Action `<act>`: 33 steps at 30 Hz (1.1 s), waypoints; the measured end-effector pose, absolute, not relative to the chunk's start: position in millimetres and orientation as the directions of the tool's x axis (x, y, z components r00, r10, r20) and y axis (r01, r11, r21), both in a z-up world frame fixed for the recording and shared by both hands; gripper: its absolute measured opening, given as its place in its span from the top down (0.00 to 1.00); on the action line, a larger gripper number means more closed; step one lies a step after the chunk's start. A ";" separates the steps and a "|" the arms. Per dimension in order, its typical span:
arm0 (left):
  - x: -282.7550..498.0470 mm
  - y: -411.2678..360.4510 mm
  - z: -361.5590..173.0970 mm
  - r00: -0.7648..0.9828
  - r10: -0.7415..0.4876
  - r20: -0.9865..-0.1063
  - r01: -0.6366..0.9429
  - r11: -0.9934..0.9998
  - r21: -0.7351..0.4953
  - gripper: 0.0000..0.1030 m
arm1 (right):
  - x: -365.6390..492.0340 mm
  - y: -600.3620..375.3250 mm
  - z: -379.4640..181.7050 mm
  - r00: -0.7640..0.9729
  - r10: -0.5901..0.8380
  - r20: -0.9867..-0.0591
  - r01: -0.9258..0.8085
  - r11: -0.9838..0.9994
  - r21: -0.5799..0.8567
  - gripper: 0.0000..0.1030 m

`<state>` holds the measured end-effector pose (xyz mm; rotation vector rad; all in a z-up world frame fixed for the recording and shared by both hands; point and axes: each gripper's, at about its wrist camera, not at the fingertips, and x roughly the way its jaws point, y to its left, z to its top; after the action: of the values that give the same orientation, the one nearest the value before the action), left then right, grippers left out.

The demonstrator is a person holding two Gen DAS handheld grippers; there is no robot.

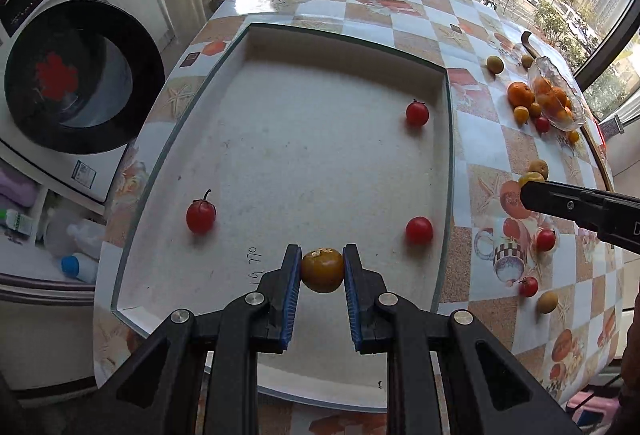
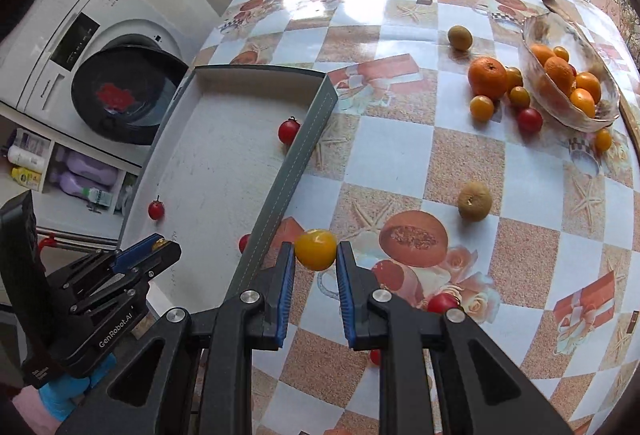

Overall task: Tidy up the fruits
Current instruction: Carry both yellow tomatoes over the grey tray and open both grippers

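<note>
Right wrist: tongs (image 2: 316, 255) beside tray wall (image 2: 280, 191).

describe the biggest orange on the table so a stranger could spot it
Find the glass bowl of oranges near the window edge of the table. Just outside its left rim sits the big orange, the largest fruit there, dwarfing the small yellow and red tomatoes clustered beside it.

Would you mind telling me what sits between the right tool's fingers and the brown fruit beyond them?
Only bare tablecloth, printed with a melon slice, separates the right tool, clamping a yellow tomato, from the brown fruit, per the right wrist view.
</note>
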<state>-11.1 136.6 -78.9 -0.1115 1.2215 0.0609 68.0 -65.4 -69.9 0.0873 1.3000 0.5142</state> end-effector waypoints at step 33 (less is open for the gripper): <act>-8.3 160.7 -114.4 0.280 0.061 -0.958 -0.126 0.992 0.027 0.74 | 107.3 38.5 -120.7 0.078 0.299 -0.951 -0.436 0.868 0.237 0.78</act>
<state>-8.3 160.7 -114.4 -0.0579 1.2807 0.1256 107.3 38.5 -120.7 -0.1192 1.3876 0.5523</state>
